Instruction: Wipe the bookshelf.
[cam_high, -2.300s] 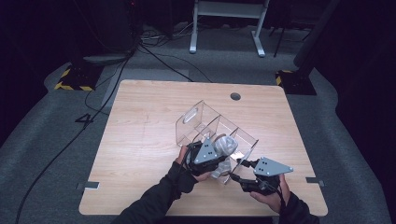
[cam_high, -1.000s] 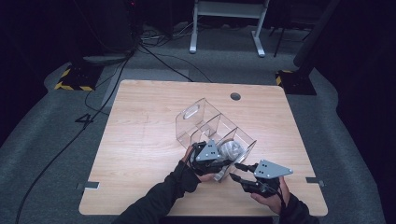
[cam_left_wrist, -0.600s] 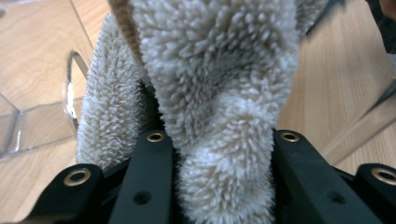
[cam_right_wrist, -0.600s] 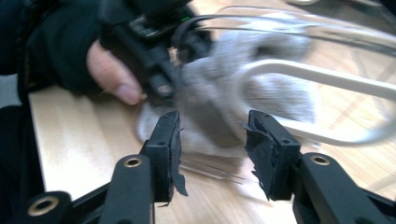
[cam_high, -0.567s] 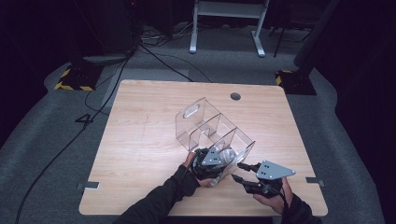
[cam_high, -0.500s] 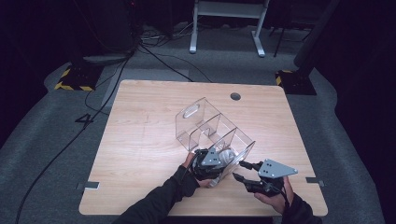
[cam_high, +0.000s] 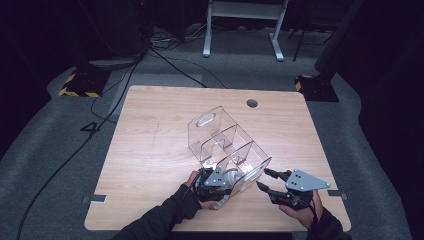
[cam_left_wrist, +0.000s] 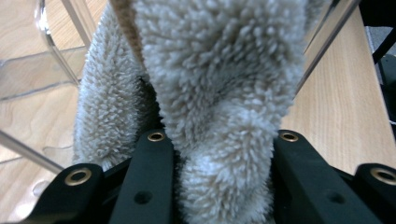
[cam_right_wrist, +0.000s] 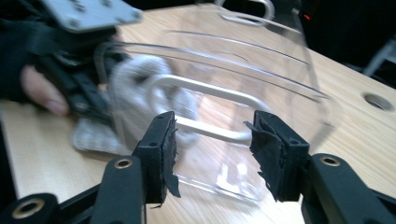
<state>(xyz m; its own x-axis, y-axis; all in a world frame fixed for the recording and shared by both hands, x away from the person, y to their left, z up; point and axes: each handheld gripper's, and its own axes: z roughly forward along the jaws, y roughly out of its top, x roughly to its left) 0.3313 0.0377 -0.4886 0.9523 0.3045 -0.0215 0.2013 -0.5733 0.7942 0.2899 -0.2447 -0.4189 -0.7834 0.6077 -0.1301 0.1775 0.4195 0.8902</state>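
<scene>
From the high view, the left gripper pushes a fluffy cloth into the near compartment of the clear organizer on the table; the right gripper waits beside it, jaws apart, empty.

In the left gripper view, the jaws clamp the cloth. It looks soft, light and not slippery, so a pinch on a fold seems enough.

In the right gripper view, the right gripper faces the organizer, which probably is stiff, slippery and slides easily; its rim seems best.
</scene>
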